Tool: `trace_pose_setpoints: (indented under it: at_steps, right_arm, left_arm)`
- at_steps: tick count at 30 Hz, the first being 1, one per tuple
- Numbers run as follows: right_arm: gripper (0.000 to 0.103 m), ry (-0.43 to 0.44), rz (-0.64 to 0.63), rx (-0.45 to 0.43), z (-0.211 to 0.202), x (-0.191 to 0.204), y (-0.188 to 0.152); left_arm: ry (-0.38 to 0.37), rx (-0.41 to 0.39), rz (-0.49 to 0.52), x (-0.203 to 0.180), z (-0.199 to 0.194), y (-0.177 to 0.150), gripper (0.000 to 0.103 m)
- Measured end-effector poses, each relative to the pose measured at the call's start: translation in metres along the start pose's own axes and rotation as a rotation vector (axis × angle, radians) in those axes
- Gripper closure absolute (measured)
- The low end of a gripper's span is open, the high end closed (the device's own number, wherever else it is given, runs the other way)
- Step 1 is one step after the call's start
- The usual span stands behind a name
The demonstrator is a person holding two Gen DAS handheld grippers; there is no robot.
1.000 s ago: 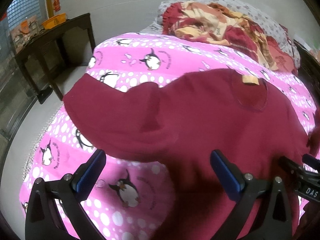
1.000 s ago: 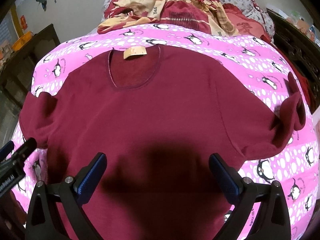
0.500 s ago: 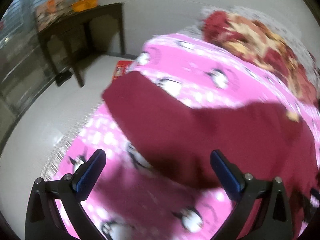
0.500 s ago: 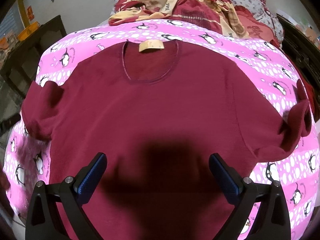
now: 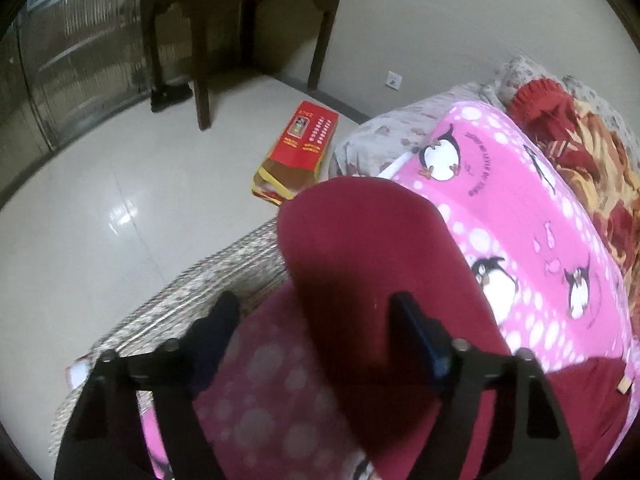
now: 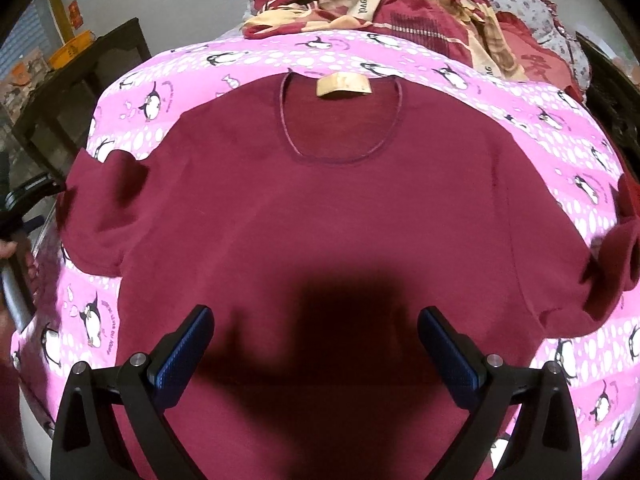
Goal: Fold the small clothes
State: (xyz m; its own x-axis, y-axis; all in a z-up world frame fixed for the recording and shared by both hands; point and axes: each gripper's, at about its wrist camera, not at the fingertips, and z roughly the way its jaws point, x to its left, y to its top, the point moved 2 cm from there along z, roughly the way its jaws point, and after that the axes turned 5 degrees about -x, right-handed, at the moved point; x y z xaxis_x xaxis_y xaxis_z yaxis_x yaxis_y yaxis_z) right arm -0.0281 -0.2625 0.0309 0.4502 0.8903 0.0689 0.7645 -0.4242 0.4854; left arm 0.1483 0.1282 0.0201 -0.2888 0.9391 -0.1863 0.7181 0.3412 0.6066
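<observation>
A dark red sweater (image 6: 320, 216) lies flat, front up, on a pink penguin blanket (image 6: 540, 120), with a tan label (image 6: 342, 85) at the neck. My right gripper (image 6: 316, 344) hangs open over the sweater's lower body, with nothing between its fingers. In the left wrist view the sweater's left sleeve (image 5: 360, 248) reaches toward the bed's edge. My left gripper (image 5: 316, 328) is over that sleeve, pointing down. Its jaws are closing with the sleeve between them, and the pads do not visibly press the cloth. The sweater's right sleeve (image 6: 612, 276) is bunched at the far right.
A crumpled red and cream blanket (image 6: 400, 4) lies at the head of the bed. Past the bed's left edge is pale tiled floor with a red box (image 5: 300, 148), a dark wooden table (image 5: 240, 8) and a black shoe (image 5: 170, 96).
My left gripper has swung left from the sweater's body out to its left sleeve at the bed's edge, rolled, and its jaws have narrowed. The right gripper has crept slightly forward over the sweater.
</observation>
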Motion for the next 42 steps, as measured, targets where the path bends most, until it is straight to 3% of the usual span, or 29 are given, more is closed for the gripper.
trace_pose_setpoints:
  at_steps: [3, 5, 6, 8, 10, 15, 20, 25, 27, 28, 29, 31, 34, 36, 39, 42]
  right_arm:
    - [0.000, 0.003, 0.000, 0.009, 0.005, 0.001, 0.000]
    - [0.000, 0.006, 0.005, 0.019, 0.008, 0.000, -0.001]
    - [0.000, 0.007, 0.008, 0.022, 0.008, -0.001, -0.002]
    - [0.000, 0.011, 0.019, 0.020, 0.006, -0.005, -0.002]
    - [0.000, 0.012, 0.036, 0.000, 0.000, -0.011, -0.002]
    - [0.000, 0.007, 0.089, -0.040, -0.017, -0.031, 0.000]
    - [0.000, -0.006, 0.140, -0.066, -0.033, -0.055, -0.002]
    - [0.000, -0.032, 0.190, -0.073, -0.044, -0.084, -0.009]
    - [0.000, -0.044, 0.208, -0.059, -0.044, -0.095, -0.012]
    - [0.000, -0.047, 0.211, -0.054, -0.044, -0.099, -0.013]
    - [0.000, -0.052, 0.211, -0.052, -0.045, -0.103, -0.015]
    - [0.000, -0.069, 0.209, -0.056, -0.048, -0.109, -0.017]
    - [0.000, -0.065, 0.200, -0.063, -0.049, -0.109, -0.016]
    - [0.000, -0.044, 0.185, -0.066, -0.048, -0.104, -0.013]
    - [0.000, -0.013, 0.146, -0.066, -0.042, -0.090, -0.009]
    - [0.000, 0.037, 0.112, -0.053, -0.030, -0.072, -0.007]
  left_arm:
    - [-0.070, -0.019, -0.019, -0.004, 0.007, 0.004, 0.062]
    - [-0.102, -0.030, -0.001, -0.012, 0.007, 0.007, 0.089]
    - [-0.094, -0.034, 0.016, -0.016, 0.005, 0.007, 0.093]
    - [-0.094, -0.051, 0.030, -0.023, -0.006, 0.008, 0.095]
    - [-0.141, -0.083, 0.039, -0.034, -0.027, 0.008, 0.095]
    - [-0.313, -0.171, 0.218, -0.100, -0.108, -0.019, 0.096]
    - [-0.479, -0.163, 0.429, -0.183, -0.169, -0.089, 0.096]
    - [-0.545, -0.108, 0.598, -0.241, -0.178, -0.169, 0.095]
    - [-0.560, -0.038, 0.666, -0.255, -0.169, -0.204, 0.088]
    - [-0.557, -0.014, 0.683, -0.258, -0.166, -0.216, 0.075]
    - [-0.548, 0.012, 0.702, -0.260, -0.160, -0.229, 0.053]
    - [-0.544, 0.031, 0.724, -0.257, -0.158, -0.238, 0.031]
    - [-0.556, -0.001, 0.758, -0.237, -0.177, -0.236, 0.029]
    - [-0.544, -0.052, 0.772, -0.213, -0.191, -0.230, 0.017]
    - [-0.424, -0.145, 0.789, -0.173, -0.194, -0.212, 0.012]
    - [-0.276, -0.141, 0.789, -0.142, -0.172, -0.197, 0.012]
